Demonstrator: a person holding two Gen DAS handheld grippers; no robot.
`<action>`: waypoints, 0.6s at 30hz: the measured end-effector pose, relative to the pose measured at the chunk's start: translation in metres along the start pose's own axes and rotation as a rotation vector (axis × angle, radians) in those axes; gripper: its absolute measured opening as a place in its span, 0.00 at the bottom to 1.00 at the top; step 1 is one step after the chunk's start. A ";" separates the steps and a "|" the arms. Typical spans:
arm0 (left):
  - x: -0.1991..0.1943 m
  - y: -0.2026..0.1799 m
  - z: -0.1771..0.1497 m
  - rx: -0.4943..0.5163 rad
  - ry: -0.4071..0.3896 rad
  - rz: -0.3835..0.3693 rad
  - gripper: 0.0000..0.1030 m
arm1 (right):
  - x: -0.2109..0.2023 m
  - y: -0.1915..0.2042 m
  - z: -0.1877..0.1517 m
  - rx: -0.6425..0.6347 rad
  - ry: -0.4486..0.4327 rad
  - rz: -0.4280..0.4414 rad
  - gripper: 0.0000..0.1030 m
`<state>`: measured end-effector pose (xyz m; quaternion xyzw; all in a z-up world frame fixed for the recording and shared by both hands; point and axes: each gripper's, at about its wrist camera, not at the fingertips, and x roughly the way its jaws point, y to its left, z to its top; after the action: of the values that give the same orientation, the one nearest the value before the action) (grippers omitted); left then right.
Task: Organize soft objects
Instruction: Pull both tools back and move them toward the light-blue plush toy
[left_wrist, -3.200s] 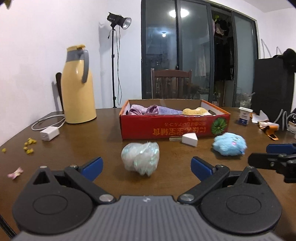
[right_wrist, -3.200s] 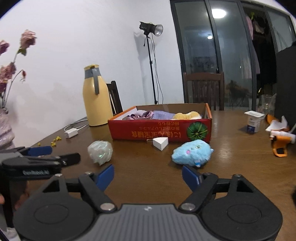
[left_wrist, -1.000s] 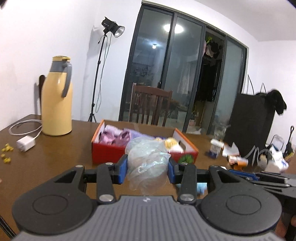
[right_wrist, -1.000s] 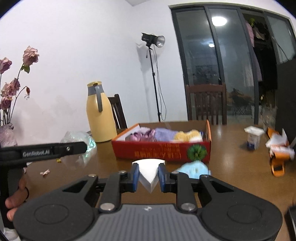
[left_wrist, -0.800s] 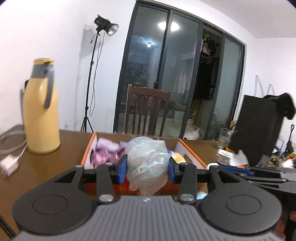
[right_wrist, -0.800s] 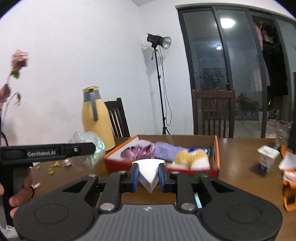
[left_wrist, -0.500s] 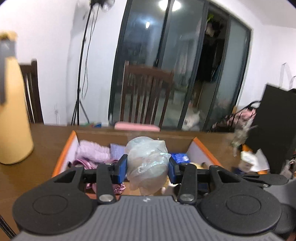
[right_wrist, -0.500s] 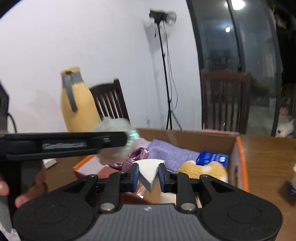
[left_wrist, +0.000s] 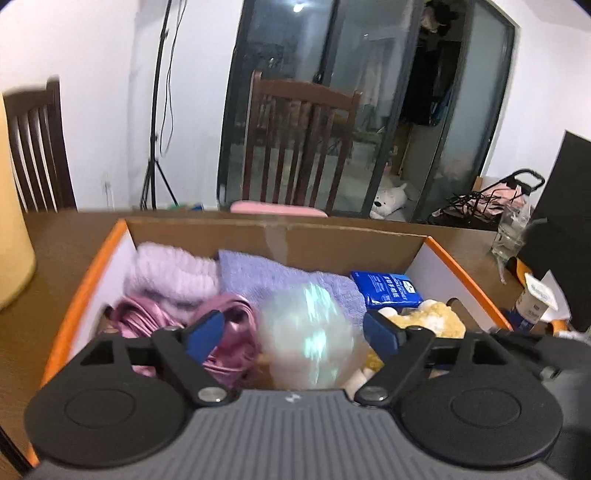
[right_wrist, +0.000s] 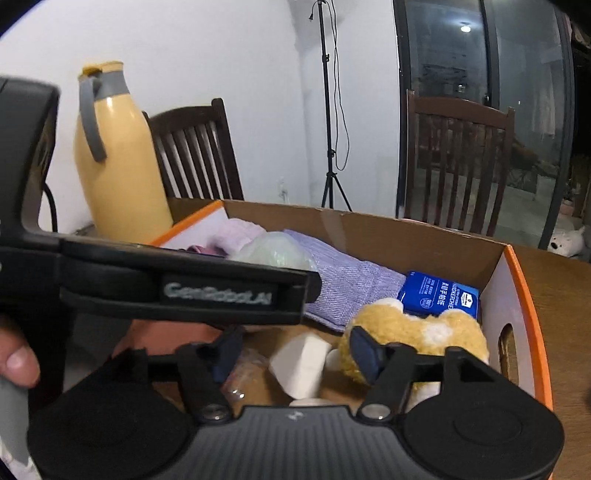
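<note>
Left hand-held gripper (left_wrist: 293, 328) spread wide above cardboard box (left_wrist: 88, 273), blurred iridescent bundle (left_wrist: 308, 332) between its tips.

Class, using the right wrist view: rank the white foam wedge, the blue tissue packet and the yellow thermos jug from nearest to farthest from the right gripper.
1. White foam wedge: lying in the box, directly between the open fingers of the right gripper.
2. Blue tissue packet: deeper in the box, toward its right wall.
3. Yellow thermos jug: outside the box, far left, by the wall.
</note>
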<state>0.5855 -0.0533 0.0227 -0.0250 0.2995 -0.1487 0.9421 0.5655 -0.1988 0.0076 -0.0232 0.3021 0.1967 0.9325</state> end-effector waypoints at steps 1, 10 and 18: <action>-0.006 -0.001 0.001 0.018 -0.012 0.016 0.83 | -0.005 -0.001 0.002 -0.003 -0.008 -0.007 0.65; -0.099 -0.005 0.026 0.085 -0.114 0.059 0.88 | -0.096 -0.019 0.028 0.014 -0.105 -0.106 0.66; -0.197 -0.024 0.017 0.117 -0.221 0.104 0.95 | -0.196 -0.004 0.029 0.018 -0.200 -0.141 0.71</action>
<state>0.4360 -0.0193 0.1493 0.0293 0.1855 -0.1130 0.9757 0.4382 -0.2665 0.1430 -0.0165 0.2069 0.1292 0.9696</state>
